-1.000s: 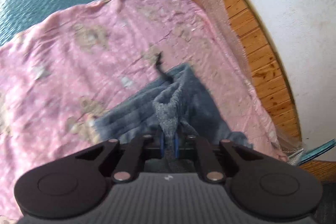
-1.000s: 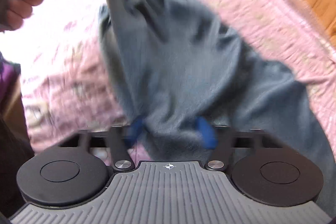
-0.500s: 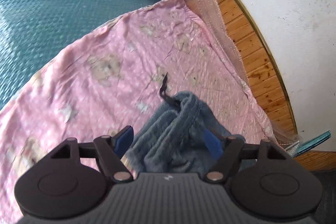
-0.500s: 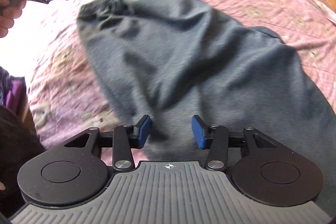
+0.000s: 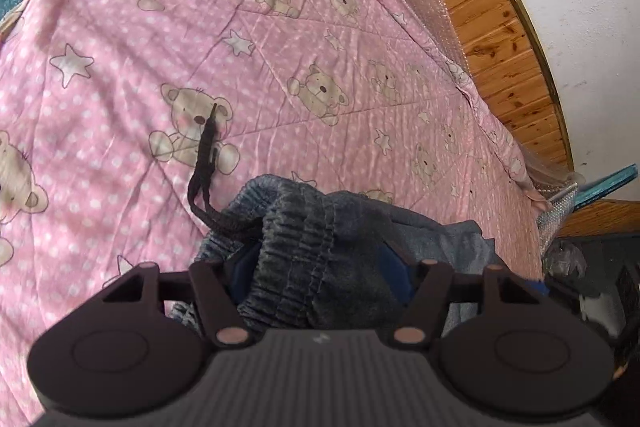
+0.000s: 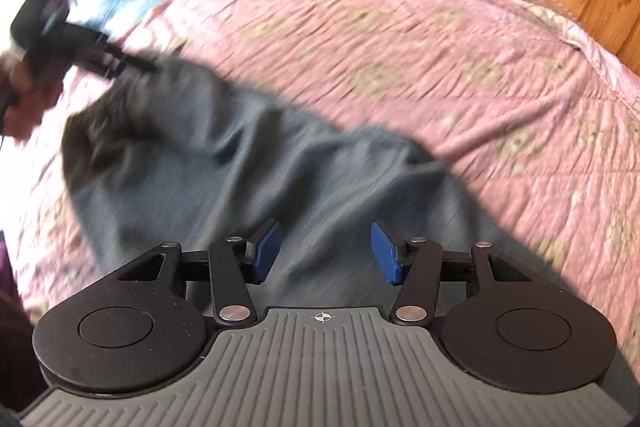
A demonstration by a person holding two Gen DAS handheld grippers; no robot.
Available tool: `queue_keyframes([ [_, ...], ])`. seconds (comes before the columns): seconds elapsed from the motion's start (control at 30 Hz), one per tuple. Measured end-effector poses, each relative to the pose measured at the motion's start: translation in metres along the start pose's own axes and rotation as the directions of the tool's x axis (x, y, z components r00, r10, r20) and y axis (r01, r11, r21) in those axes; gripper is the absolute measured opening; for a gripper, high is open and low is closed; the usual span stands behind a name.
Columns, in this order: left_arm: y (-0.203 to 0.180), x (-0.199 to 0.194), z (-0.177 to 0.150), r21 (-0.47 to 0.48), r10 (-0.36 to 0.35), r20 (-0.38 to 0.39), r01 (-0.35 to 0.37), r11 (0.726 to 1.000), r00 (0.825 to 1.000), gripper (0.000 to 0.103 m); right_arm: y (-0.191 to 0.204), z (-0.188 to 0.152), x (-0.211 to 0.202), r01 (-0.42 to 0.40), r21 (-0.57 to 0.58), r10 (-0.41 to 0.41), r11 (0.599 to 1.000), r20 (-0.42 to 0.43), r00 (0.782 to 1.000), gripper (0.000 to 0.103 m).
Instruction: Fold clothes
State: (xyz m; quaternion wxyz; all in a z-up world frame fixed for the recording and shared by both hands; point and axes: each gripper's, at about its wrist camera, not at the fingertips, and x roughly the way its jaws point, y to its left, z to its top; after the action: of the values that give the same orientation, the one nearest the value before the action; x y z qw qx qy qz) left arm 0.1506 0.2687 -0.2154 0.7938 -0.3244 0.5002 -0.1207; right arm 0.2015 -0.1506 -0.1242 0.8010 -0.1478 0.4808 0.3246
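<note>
- A second ago your left gripper (image 5: 316, 267) pinched a narrow bunch of the grey sweatpants (image 6: 256, 179). Now its jaws stand wide apart with the elastic waistband (image 5: 304, 227) bulging between them, so nothing is clamped.
- Your right gripper (image 6: 325, 251) has let go too: its blue pads (image 6: 266, 247) sit well apart over loose cloth, low in the frame.
- So the sweatpants have been dropped onto the pink teddy-bear quilt (image 5: 280, 67), laid out for a first fold that is not yet made.
- The black drawstring (image 5: 204, 163) trails out over the quilt, left of centre.
- The right wrist view is smeared by motion; the waistband end at the upper left looks rumpled, perhaps doubled under.
- The legs run off the lower right edge, so you cannot judge whether they lie straight.
</note>
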Motion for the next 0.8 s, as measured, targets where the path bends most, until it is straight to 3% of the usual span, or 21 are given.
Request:
queue_keyframes([
  [0.03,0.000,-0.001,-0.001,0.008,0.001,0.006,-0.001,1.000,1.000,0.019,-0.011,0.011,0.005,0.001,0.015,-0.001,1.000,0.012,1.000,0.055],
  [0.13,0.004,-0.017,-0.007,-0.011,0.023,0.083,-0.022,1.000,0.996,0.018,-0.043,0.033,0.031,-0.011,0.043,0.011,0.999,0.000,1.000,0.055],
  [0.2,0.019,-0.041,-0.018,-0.103,0.032,0.182,-0.014,0.995,0.983,0.018,-0.060,0.036,0.053,-0.074,0.041,0.077,0.996,-0.092,0.993,0.050],
  [0.23,0.026,-0.050,-0.024,-0.144,0.031,0.218,0.001,0.990,0.975,0.017,-0.065,0.034,0.063,-0.127,0.040,0.132,0.991,-0.158,0.979,0.047],
  [0.3,0.030,-0.051,-0.036,-0.149,0.033,0.218,0.000,0.989,0.975,0.017,-0.071,0.029,0.075,-0.200,0.023,0.200,0.979,-0.225,0.954,0.046],
  [0.43,0.022,-0.052,-0.041,-0.105,0.011,0.244,0.015,0.994,0.970,0.018,-0.083,0.042,0.075,-0.318,0.083,0.328,0.944,-0.214,0.920,0.053],
  [0.47,0.019,-0.052,-0.039,-0.083,0.001,0.249,0.021,0.996,0.969,0.018,-0.085,0.047,0.079,-0.335,0.106,0.351,0.936,-0.207,0.913,0.059],
  [0.6,0.012,-0.047,-0.030,-0.033,0.001,0.232,0.007,0.999,0.973,0.018,-0.090,0.060,0.108,-0.378,0.185,0.414,0.907,-0.229,0.881,0.062],
  [0.63,0.014,-0.046,-0.029,-0.042,0.020,0.230,-0.011,0.999,0.973,0.018,-0.093,0.063,0.110,-0.383,0.198,0.420,0.902,-0.203,0.885,0.055],
  [0.67,0.018,-0.045,-0.028,-0.061,0.039,0.228,-0.026,0.998,0.973,0.018,-0.098,0.066,0.107,-0.356,0.217,0.392,0.909,-0.156,0.907,0.020],
  [0.7,0.022,-0.044,-0.027,-0.078,0.055,0.224,-0.039,0.996,0.973,0.018,-0.107,0.068,0.105,-0.293,0.249,0.327,0.923,-0.108,0.939,0.004],
  [0.77,0.028,-0.039,-0.026,-0.103,0.081,0.208,-0.061,0.993,0.975,0.019,-0.115,0.069,0.100,-0.142,0.260,0.161,0.955,-0.051,0.986,0.007],
  [0.8,0.031,-0.036,-0.025,-0.110,0.094,0.197,-0.073,0.991,0.976,0.019,-0.109,0.066,0.092,-0.113,0.240,0.125,0.964,-0.035,0.992,0.006],
])
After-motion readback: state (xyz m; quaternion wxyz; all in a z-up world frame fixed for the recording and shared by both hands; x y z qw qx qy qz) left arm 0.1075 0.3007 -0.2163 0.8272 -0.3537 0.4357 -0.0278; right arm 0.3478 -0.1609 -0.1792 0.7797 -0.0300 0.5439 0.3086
